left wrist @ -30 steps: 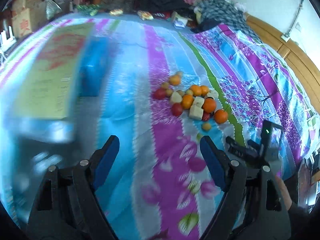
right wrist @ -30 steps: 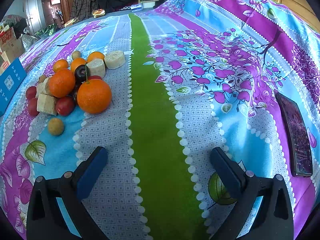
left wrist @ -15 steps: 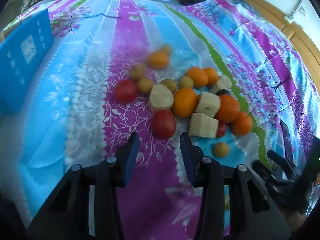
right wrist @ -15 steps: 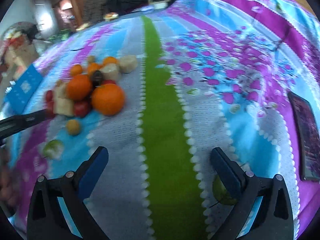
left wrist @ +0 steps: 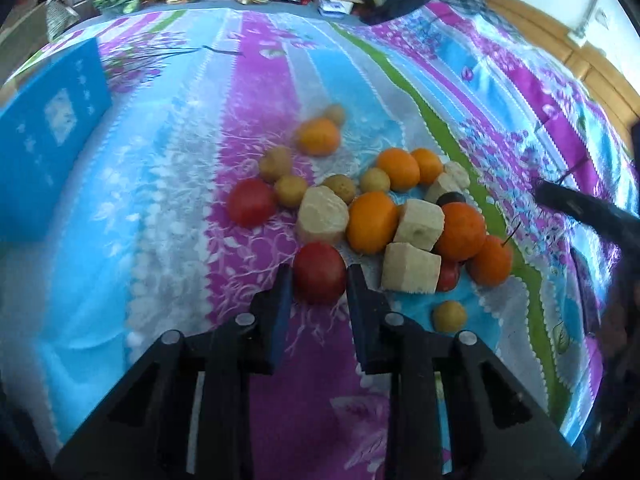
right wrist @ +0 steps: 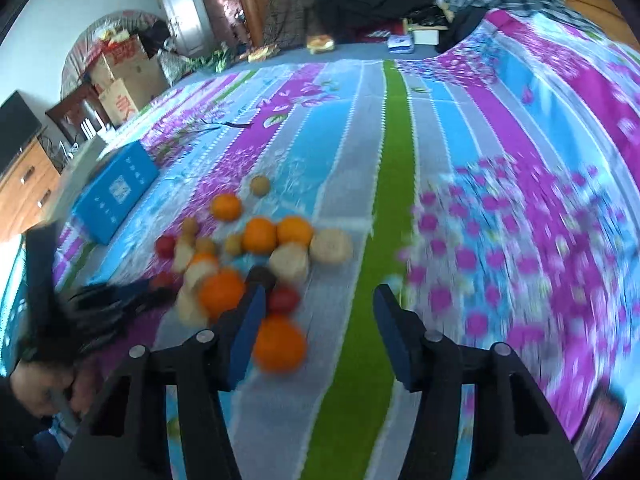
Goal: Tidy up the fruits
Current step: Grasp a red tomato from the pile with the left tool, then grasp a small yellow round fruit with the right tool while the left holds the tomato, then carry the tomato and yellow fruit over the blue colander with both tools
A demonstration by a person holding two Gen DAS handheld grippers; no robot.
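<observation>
- On the bed (left wrist: pixel 168 184), covered by a striped floral sheet, a pile of fruit (left wrist: pixel 376 216) lies near the middle: oranges, red fruits, small yellow-brown fruits and pale cut chunks.
- Left gripper (left wrist: pixel 320 292): jaws pinch a red fruit (left wrist: pixel 319 267) at the near edge of the pile, one blue pad on each side.
- Right gripper (right wrist: pixel 318 322): jaws spread and closing. An orange (right wrist: pixel 280 344) lies just beside the left finger, between the fingers; the pads do not press on it.
- Blue box (right wrist: pixel 116 190): rests on the bed, well apart from the pile, to its left.
- Right wrist view is motion-blurred.
</observation>
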